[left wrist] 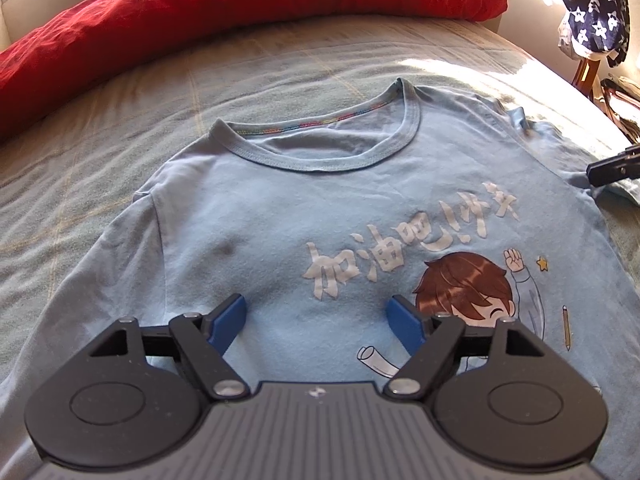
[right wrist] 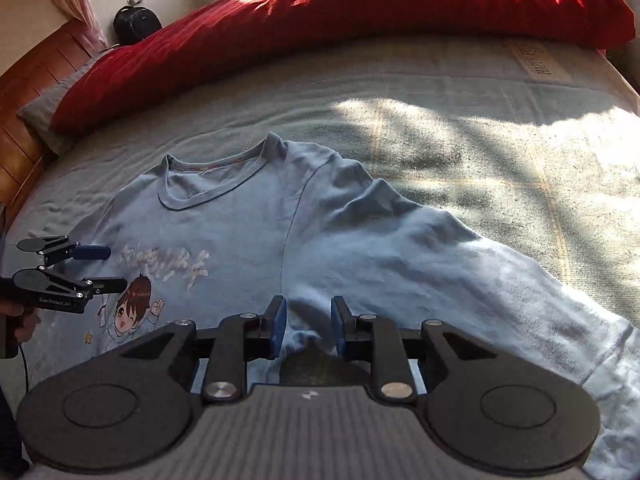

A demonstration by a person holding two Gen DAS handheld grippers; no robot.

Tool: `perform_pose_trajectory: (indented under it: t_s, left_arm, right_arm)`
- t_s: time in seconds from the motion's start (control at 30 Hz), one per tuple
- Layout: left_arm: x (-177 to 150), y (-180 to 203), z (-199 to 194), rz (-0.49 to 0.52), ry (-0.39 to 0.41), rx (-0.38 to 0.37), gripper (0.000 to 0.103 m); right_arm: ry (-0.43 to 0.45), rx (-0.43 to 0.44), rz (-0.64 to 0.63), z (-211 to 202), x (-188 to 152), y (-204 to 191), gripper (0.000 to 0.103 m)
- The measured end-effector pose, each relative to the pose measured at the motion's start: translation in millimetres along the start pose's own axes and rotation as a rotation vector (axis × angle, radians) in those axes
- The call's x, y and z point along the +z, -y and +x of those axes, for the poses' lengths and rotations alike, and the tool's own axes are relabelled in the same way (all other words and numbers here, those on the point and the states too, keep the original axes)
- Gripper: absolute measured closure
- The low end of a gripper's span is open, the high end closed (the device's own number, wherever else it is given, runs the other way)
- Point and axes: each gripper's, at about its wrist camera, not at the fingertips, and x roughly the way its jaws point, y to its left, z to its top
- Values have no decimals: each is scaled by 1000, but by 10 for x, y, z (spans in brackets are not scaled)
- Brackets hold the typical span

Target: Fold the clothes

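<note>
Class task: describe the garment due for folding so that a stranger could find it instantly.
On the bed, below the red quilt, lies a light blue long-sleeved shirt, spread flat, front up. Only it bears white lettering and a cartoon child with brown hair.

Dappled sunlight, hard shadows, fisheye warping

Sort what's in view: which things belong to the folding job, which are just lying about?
Job: light blue long-sleeved T-shirt, spread flat on the bed sheet; left tool and right tool, both open.

Lying about: red quilt, star-print navy cloth, black bag.
</note>
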Motion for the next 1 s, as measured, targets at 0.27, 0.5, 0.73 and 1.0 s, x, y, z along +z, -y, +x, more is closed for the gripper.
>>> perform_pose_trajectory:
  t_s: [0.27,0.5,0.73,1.0]
  left_arm:
    - [10,1,-2,-22,-23,16,23]
    - [29,22,12,-32,-38,31,22]
    - [32,35,16,-31,-45,38,21]
    - [27,25,22,-39,-44,38,20]
  right_arm:
    - [-3,-25,53,-342,-369,281,66]
    - [155,21,173,-552,-204,594,63]
    - [80,19,162,-311,-601,541,62]
    - [209,-47,351,-1019,-897,1141,57]
